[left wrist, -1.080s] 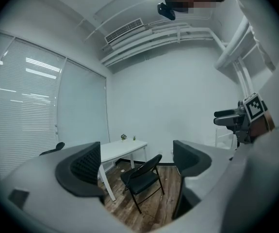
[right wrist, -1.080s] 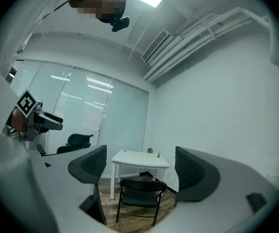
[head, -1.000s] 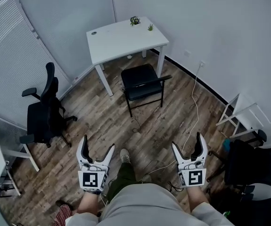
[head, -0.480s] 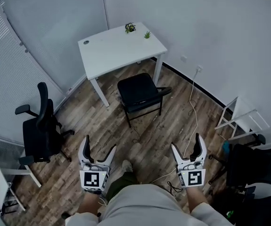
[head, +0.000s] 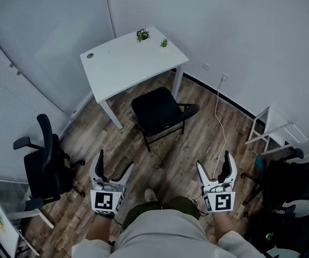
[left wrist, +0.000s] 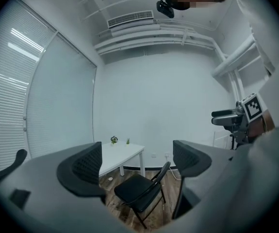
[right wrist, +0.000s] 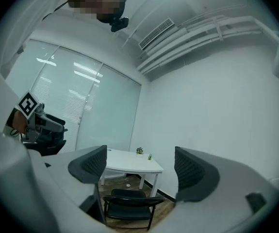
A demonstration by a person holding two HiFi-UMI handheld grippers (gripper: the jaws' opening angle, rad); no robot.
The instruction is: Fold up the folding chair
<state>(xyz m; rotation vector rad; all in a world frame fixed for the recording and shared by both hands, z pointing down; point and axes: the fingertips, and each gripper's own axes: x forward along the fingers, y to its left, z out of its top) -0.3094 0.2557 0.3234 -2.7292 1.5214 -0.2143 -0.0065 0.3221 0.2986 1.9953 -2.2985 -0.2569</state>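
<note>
folding chair (head: 157,112): stands unfolded on the wood floor (head: 197,138), just beside the white bench (head: 122,63) and well ahead of you; the seat hides most of its legs.
your left gripper (head: 114,162): fingers apart, holding nothing.
your right gripper (head: 214,162): fingers apart, holding nothing.
right office chair (head: 299,190): cut off by the frame edge.
markers (head: 103,201): black-and-white square patterns on both cubes.

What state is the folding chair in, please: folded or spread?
Spread: the folding chair stands on its legs with its seat level.

White, black-padded left claw (head: 114,161) and right claw (head: 214,161) with square markers (head: 103,201); grey shirt (head: 159,235).
</note>
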